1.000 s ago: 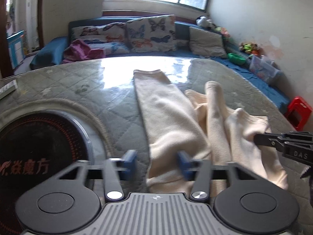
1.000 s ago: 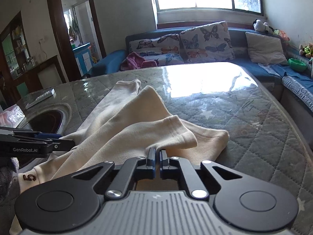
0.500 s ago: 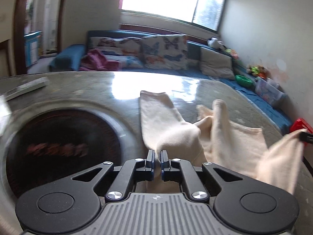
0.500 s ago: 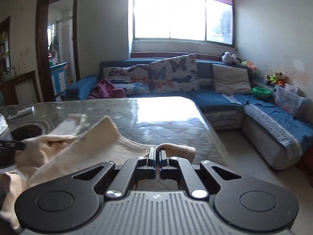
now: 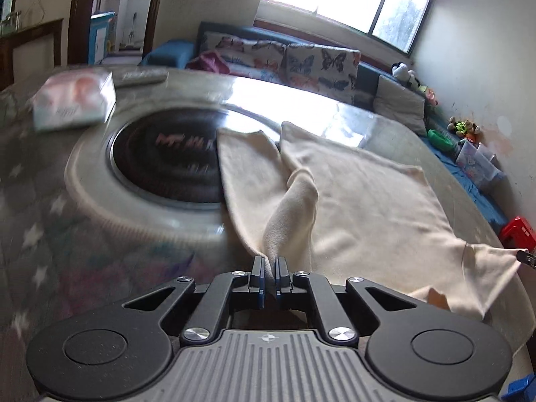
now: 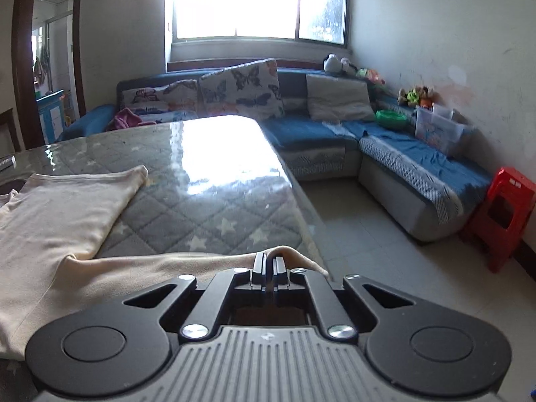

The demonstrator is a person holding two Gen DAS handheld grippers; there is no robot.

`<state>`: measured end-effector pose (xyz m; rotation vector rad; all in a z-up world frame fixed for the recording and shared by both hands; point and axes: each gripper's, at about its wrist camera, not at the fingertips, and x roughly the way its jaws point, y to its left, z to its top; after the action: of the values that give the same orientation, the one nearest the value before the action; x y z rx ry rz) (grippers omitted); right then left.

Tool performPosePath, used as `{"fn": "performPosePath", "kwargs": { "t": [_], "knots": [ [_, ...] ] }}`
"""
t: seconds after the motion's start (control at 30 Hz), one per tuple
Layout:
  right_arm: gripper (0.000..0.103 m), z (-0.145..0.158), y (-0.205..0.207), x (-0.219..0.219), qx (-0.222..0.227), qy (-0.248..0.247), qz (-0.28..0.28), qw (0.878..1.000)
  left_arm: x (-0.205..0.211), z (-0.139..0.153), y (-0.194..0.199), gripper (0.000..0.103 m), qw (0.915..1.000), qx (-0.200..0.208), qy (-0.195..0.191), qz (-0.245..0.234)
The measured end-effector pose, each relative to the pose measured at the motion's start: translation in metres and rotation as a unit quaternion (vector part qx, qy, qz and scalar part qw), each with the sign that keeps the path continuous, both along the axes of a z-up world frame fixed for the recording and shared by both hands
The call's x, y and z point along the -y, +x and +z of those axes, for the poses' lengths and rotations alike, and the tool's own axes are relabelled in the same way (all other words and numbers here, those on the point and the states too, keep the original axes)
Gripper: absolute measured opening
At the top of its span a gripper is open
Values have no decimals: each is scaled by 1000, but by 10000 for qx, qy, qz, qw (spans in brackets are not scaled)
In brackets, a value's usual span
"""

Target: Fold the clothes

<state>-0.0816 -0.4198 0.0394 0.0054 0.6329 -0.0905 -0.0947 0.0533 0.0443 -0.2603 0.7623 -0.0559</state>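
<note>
A cream garment (image 5: 361,201) lies spread on the quilted glass-topped table (image 5: 40,221). My left gripper (image 5: 269,261) is shut on a raised fold of its near edge. The garment stretches right to my right gripper, whose tip shows at the far right edge of the left wrist view (image 5: 527,256). In the right wrist view my right gripper (image 6: 268,259) is shut on another corner of the cream garment (image 6: 57,207), near the table's right edge (image 6: 301,201).
A round black induction cooker (image 5: 167,157) is set in the table left of the garment. A tissue pack (image 5: 75,100) lies beyond it. A blue sofa (image 6: 385,147) with cushions runs behind and to the right. A red stool (image 6: 502,214) stands on the floor.
My left gripper shut on the garment's edge. Both grippers pulled apart and back, spreading the bunched garment flat across the table. The right gripper swung toward the table's right edge.
</note>
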Motion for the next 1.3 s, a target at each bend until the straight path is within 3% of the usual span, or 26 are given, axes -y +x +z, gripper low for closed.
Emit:
{"fn": "performPosePath", "kwargs": {
  "t": [0.17,0.4,0.6,0.83,0.97,1.1,1.17,1.23,1.3],
  "knots": [
    [11,-2,-7,1,-135,-114,41,9998,2,12,-9,11,9995,168,260,-98],
    [31,12,-20,-4,-5,-330,114,9994,27,27,-7,11,9961,496,370,-632],
    [38,16,-19,-43,56,-42,925,9957,65,6,6,11,9916,299,243,-1237],
    [38,6,-8,-106,-90,70,2063,9784,76,-11,6,11,9886,29,176,-1494],
    [38,-3,-5,-133,-200,52,2474,9687,57,8,12,13,9919,322,227,-1211],
    [39,-10,-4,-139,-296,113,2541,9667,27,23,36,15,9966,519,400,-494],
    [40,-12,-3,-139,-341,138,2534,9667,18,23,54,25,9966,520,624,-139],
    [42,-14,-3,-137,-383,151,2517,9669,13,15,71,46,9960,474,752,-8],
    [44,-16,-3,-137,-416,149,2528,9665,8,8,89,47,9951,428,880,123]
  ]
}}
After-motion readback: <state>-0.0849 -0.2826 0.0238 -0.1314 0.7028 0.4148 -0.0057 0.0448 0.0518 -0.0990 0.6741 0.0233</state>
